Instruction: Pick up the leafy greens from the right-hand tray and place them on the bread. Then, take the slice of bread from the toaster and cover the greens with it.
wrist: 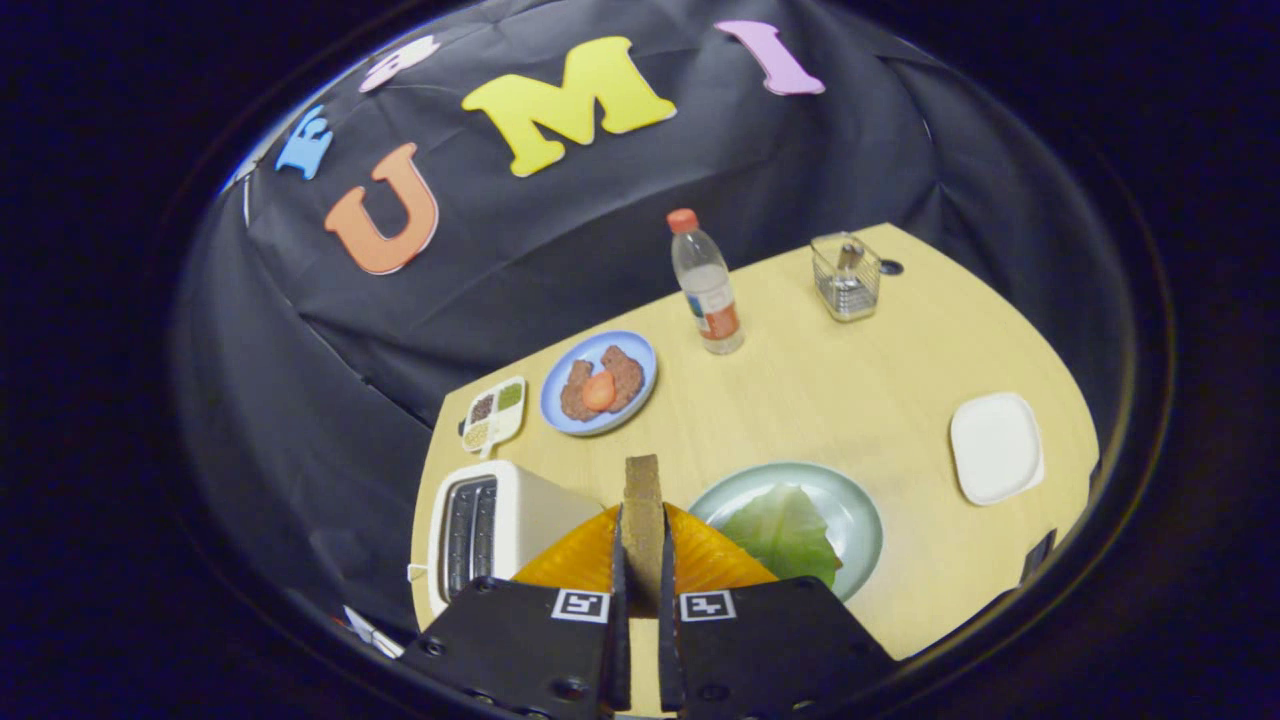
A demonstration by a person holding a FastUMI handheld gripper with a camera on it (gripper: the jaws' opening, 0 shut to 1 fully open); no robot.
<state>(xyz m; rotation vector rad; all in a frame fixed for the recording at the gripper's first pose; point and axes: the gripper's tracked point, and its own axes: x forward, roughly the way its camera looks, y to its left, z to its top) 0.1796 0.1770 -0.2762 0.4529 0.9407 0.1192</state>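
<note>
In the gripper view, the gripper (641, 545) has its two fingers drawn close together, clamped on a slice of bread (642, 520) that stands on edge between them, its upper end rising just past the fingertips. Both fingers press against its flat faces.

Just ahead of the fingers and a little to their right lies a pale green plate (850, 505) holding the leafy greens (782, 530); the leaf covers much of the plate's near side, and whether bread lies beneath it cannot be told.

To the left of the fingers stands the toaster (490, 530), cream-coloured, its two slots (468, 535) facing upward and looking dark inside.

Beyond the fingers, to the left, a blue plate (640, 352) carries brown patties (612, 385) with an orange-red piece (599, 391) resting on them. Just beside that plate sits a small divided tray (494, 414) with separate compartments of dark, green and pale bits.

Farther off, a clear bottle (707, 290) with a red cap stands upright. To its right is a wire basket (846, 277) holding something metallic, too small to tell. Well to the right of the fingers lies a white square dish (995, 447). All rest on the wooden table (850, 390).
</note>
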